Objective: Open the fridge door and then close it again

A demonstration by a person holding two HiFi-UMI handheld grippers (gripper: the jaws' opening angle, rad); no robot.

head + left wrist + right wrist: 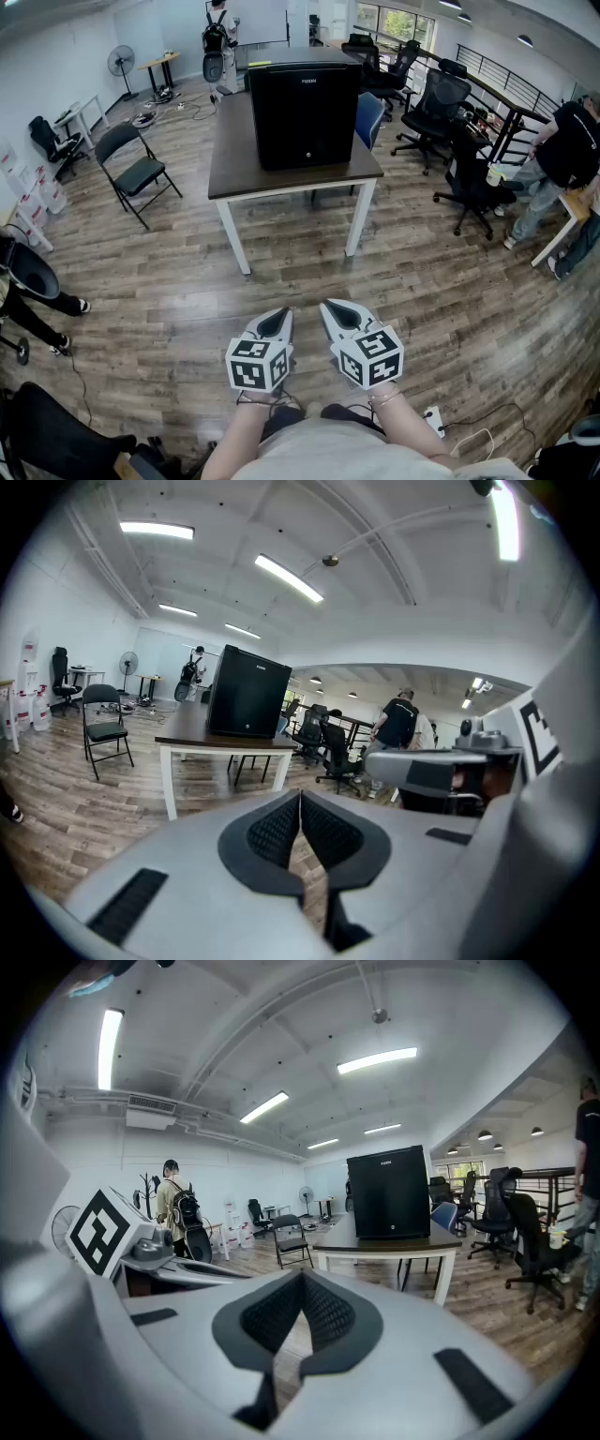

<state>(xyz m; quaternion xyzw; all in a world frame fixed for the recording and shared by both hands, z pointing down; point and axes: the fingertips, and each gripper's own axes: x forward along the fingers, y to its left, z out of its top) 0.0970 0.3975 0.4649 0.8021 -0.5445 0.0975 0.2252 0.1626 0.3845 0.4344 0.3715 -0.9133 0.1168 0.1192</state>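
A small black fridge [303,112] stands with its door closed on a dark-topped table with white legs [234,159], well ahead of me. It also shows in the left gripper view as the fridge [246,692] and in the right gripper view as the fridge [388,1192]. My left gripper [283,316] and right gripper [330,308] hover side by side over the wooden floor, close to my body and far from the table. Both are shut with nothing between their pads. The left gripper [300,799] and right gripper [302,1281] point toward the fridge.
A black folding chair [134,169] stands left of the table. Office chairs [433,105] and a blue chair [369,117] sit to the right and behind. A person [561,169] stands at the far right by a desk. Another person [217,37] is at the back. Cables [487,431] lie near my feet.
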